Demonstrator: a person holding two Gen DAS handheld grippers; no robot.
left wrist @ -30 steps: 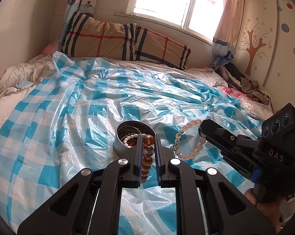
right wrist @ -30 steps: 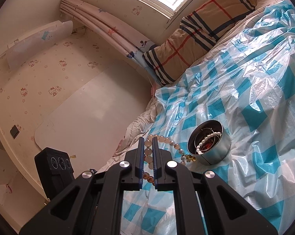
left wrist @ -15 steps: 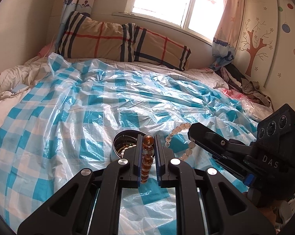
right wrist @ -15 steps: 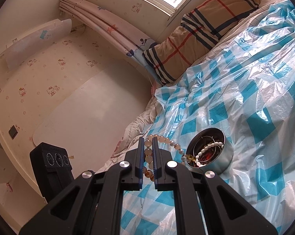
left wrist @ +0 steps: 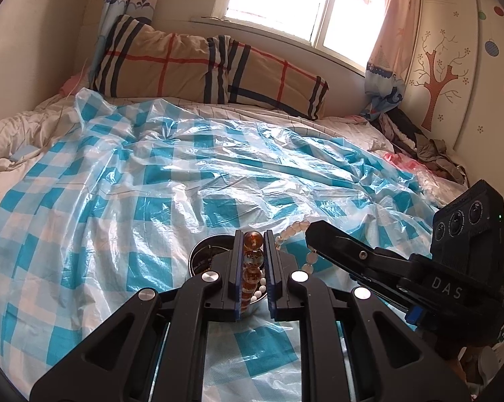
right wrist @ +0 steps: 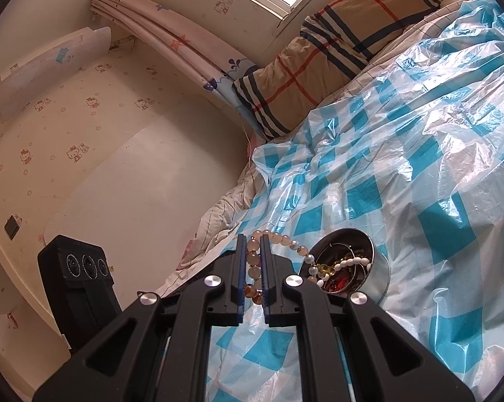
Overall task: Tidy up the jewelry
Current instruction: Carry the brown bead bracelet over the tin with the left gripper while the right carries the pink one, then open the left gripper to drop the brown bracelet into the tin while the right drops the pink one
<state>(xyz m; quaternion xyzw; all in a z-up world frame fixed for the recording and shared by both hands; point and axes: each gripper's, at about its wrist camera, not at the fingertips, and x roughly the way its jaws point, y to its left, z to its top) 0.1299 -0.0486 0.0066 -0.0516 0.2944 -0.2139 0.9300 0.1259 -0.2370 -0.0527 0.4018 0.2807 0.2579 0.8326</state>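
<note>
My left gripper [left wrist: 254, 238] is shut on an amber bead bracelet [left wrist: 253, 258], held just above a round metal tin [left wrist: 201, 256] on the blue checked plastic sheet. My right gripper [right wrist: 253, 240] is shut on a pale pink bead bracelet [right wrist: 275, 239]; it also shows in the left wrist view [left wrist: 294, 231], to the right of the tin. In the right wrist view the tin [right wrist: 376, 278] holds white beads, thin hoops and red pieces. The amber bracelet [right wrist: 325, 269] hangs over its rim there.
The blue and white checked plastic sheet [left wrist: 151, 181] covers the bed. Plaid pillows [left wrist: 191, 63] lie at the head under the window. A pile of clothes [left wrist: 416, 140] sits at the right. A wall [right wrist: 84, 167] borders the bed's far side.
Both grippers have moved back and up with their bracelets, so the tin now sits closer under the left fingers. The pink bracelet has drawn nearer the tin.
</note>
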